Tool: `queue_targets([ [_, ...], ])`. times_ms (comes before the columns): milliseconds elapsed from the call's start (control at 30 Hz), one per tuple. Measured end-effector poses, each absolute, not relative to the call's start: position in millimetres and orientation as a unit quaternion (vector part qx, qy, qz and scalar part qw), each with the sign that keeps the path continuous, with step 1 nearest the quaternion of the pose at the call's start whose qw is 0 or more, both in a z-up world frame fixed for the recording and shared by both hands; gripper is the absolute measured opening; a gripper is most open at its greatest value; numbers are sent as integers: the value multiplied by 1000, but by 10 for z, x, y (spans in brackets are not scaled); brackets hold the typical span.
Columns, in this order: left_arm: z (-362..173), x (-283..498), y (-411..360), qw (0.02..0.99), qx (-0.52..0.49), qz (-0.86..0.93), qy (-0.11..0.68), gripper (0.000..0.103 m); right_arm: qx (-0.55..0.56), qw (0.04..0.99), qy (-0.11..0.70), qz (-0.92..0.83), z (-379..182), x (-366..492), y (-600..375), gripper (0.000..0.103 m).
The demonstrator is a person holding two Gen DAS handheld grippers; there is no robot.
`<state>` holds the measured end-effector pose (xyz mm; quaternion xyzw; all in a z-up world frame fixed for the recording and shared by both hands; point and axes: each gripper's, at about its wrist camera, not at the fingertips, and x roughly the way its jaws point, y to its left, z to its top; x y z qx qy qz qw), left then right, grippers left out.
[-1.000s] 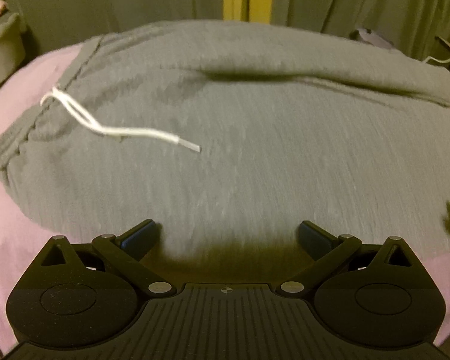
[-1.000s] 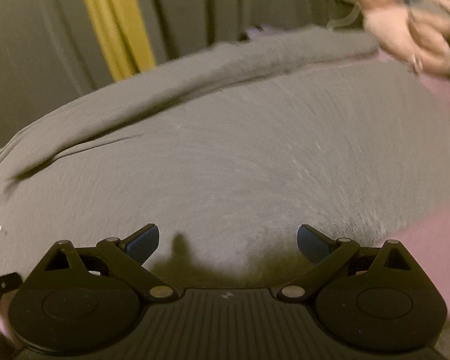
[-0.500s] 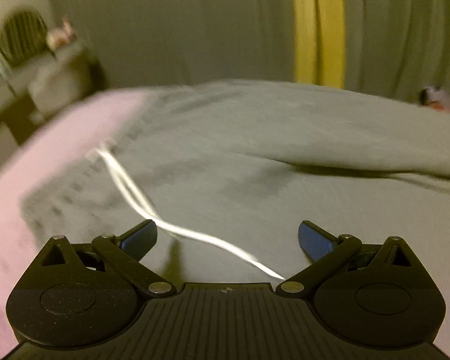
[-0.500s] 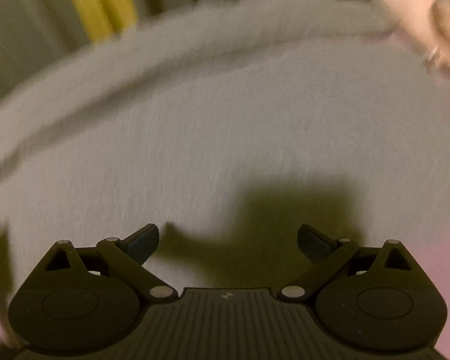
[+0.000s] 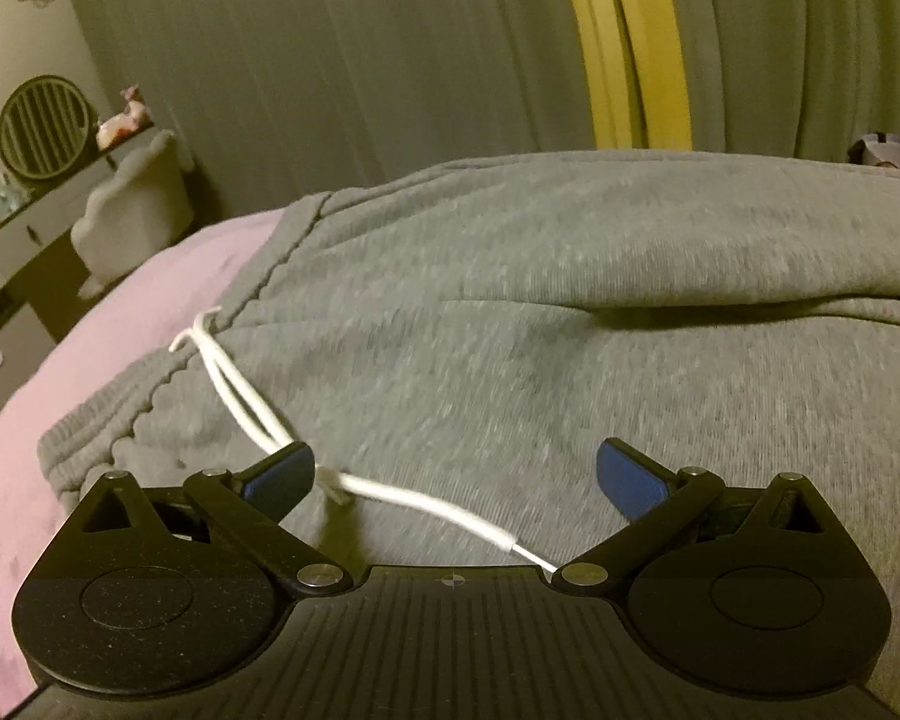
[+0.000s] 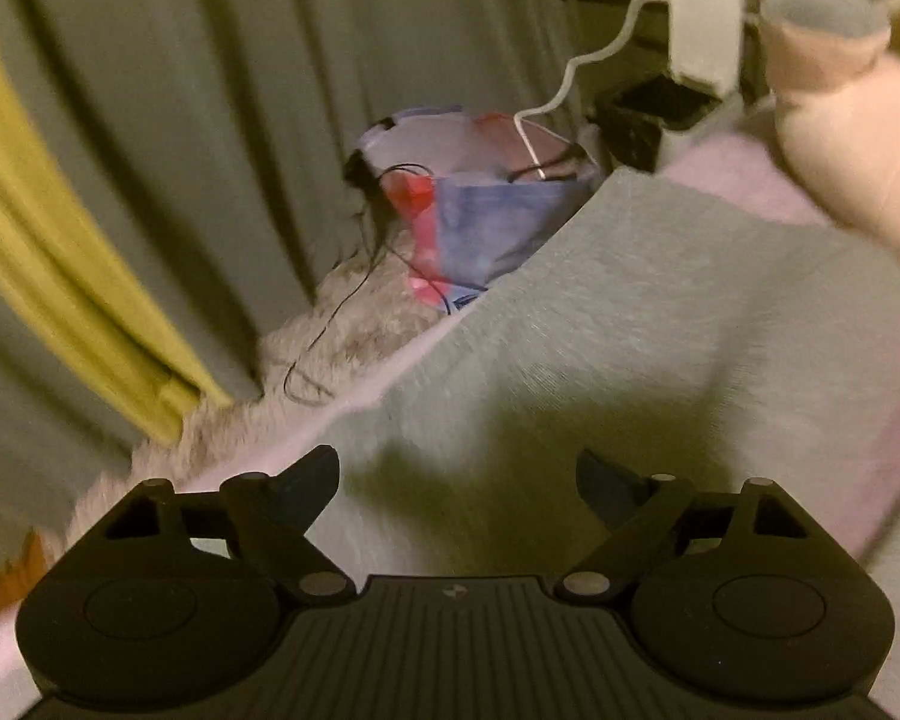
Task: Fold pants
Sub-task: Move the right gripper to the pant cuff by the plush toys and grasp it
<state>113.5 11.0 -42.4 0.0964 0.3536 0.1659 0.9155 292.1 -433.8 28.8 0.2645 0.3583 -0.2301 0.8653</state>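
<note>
Grey sweatpants [image 5: 540,324] lie spread on a pink bed cover [image 5: 108,324]. Their waistband [image 5: 150,408] is at the left, with a white drawstring [image 5: 252,408] trailing across the fabric and between my left fingers. My left gripper [image 5: 456,474] is open and empty, low over the pants just right of the waistband. In the right wrist view a grey pant leg [image 6: 660,312] runs toward the far bed edge. My right gripper [image 6: 457,483] is open and empty, low over that leg.
Grey and yellow curtains [image 5: 630,42] hang behind the bed. A shelf with a round fan [image 5: 42,126] stands at the left. Beyond the far bed edge sit a blue-red bag [image 6: 480,210] with cables, a fluffy rug [image 6: 354,324] and a pink plush toy [image 6: 852,138].
My left gripper has moved left toward the waistband, so the drawstring now lies between its fingers. My right gripper has swung toward the leg end and far bed edge. Both stayed open.
</note>
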Motion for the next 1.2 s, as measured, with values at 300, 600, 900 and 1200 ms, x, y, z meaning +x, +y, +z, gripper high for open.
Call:
queue_targets([
  [300, -474, 1150, 114, 921, 106, 168, 336, 103, 225, 840, 382, -314, -108, 3582, -4376, 90],
  [600, -494, 1173, 227, 927, 62, 161, 334, 103, 160, 859, 353, -334, -58, 3491, -4403, 10],
  [900, -516, 1133, 358, 930, 6, 146, 336, 103, 273, 912, 193, -236, 421, 1574, -4479, 9],
  [1200, -491, 1035, 379, 927, -22, 146, 345, 103, 402, 824, 261, -302, -376, 78, -4590, 3],
])
